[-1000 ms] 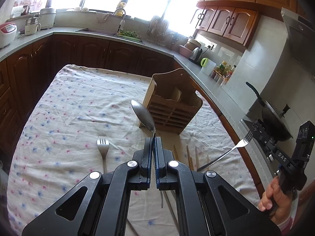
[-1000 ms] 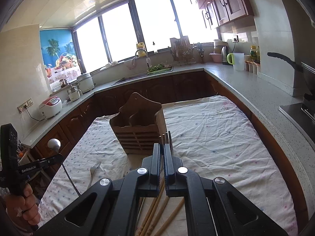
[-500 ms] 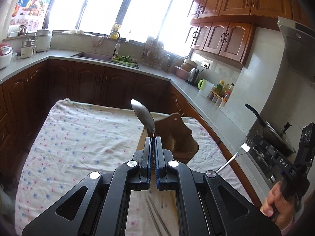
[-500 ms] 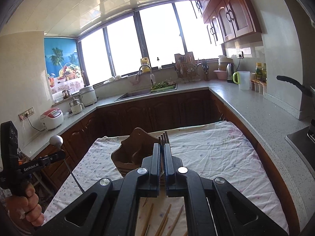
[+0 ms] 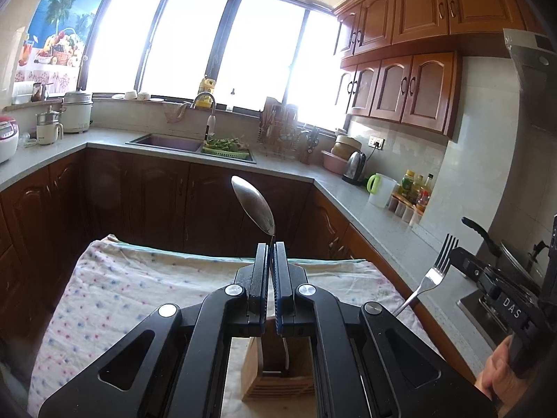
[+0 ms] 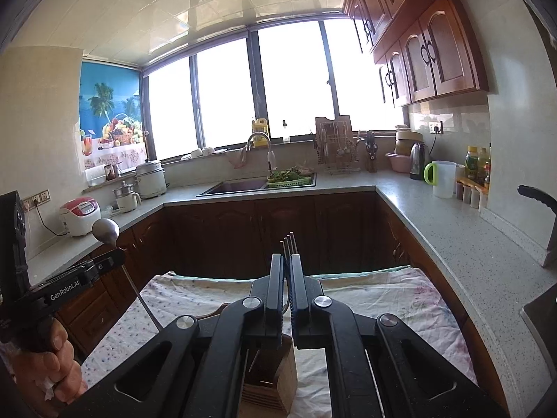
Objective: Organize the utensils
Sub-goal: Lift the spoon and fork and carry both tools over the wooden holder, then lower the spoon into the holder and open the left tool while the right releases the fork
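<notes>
Left gripper (image 5: 271, 249) pressed together on the thin handle of a metal spoon (image 5: 253, 204), bowl standing up above the fingertips and leaning a little to the left against the dark cabinet fronts. Seen from the right wrist view as well: same spoon (image 6: 105, 230) sticking up from the left gripper (image 6: 115, 254) at the left edge, handle running down and to the right below the grip, a hand (image 6: 48, 362) wrapped around the tool's grip. Right gripper (image 6: 287, 261) pinching a metal fork (image 6: 289, 244), only the tine tips poking up past the closed fingers. In the left wrist view, that fork (image 5: 435, 271) held slantwise, tines up, at the right side, with the right gripper (image 5: 456, 256) clamped on it and part of a hand (image 5: 496, 376) at the lower right corner. Wooden utensil holder (image 5: 278, 376) directly below both tools on the flower-print tablecloth (image 5: 122, 289), glimpsed between the gripper arms, slatted front and open top compartments visible. Same utensil holder (image 6: 271, 379) under the right tool, with thin sticks, probably chopsticks, already inside
</notes>
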`<action>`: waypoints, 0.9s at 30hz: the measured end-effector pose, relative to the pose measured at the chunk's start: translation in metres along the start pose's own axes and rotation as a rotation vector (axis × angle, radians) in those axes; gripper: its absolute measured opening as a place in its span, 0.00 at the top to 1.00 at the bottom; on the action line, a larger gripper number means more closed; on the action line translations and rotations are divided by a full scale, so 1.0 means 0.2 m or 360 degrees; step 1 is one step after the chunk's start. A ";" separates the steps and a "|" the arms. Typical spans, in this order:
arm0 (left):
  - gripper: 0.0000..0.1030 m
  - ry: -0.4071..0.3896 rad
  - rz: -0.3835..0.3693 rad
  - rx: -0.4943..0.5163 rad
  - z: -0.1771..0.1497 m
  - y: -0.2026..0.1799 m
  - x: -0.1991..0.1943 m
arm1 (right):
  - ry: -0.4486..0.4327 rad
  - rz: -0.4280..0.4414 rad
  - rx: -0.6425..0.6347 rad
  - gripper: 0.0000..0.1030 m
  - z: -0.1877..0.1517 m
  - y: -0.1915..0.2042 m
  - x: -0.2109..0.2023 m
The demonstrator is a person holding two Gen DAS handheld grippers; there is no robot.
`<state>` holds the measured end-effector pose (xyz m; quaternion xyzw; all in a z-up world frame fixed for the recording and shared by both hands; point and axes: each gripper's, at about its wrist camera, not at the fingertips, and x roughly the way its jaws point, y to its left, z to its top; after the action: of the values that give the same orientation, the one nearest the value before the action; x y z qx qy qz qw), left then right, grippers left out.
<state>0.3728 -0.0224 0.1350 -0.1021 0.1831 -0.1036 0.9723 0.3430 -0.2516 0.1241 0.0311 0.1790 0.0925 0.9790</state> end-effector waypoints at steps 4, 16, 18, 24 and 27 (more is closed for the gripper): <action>0.98 0.0018 0.0035 0.0038 -0.11 0.00 0.12 | 0.0062 0.0013 -0.0014 0.97 -0.09 0.02 0.12; 0.97 0.0160 0.0055 0.0105 -0.38 0.01 0.30 | 0.0243 0.0060 0.0045 1.00 -0.29 -0.02 0.31; 0.97 0.0199 0.0044 0.0112 -0.41 0.00 0.32 | 0.0265 0.0069 0.0052 1.00 -0.30 -0.03 0.33; 0.97 0.0215 0.0032 0.0096 -0.43 -0.01 0.32 | 0.0271 0.0064 0.0073 1.00 -0.31 -0.05 0.33; 0.97 0.0223 0.0021 0.0079 -0.41 -0.01 0.32 | 0.0274 0.0056 0.0079 1.00 -0.31 -0.06 0.34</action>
<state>0.4000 -0.0523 0.0382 -0.0693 0.2487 -0.1085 0.9600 0.3857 -0.2486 0.0421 0.0505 0.2640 0.1075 0.9572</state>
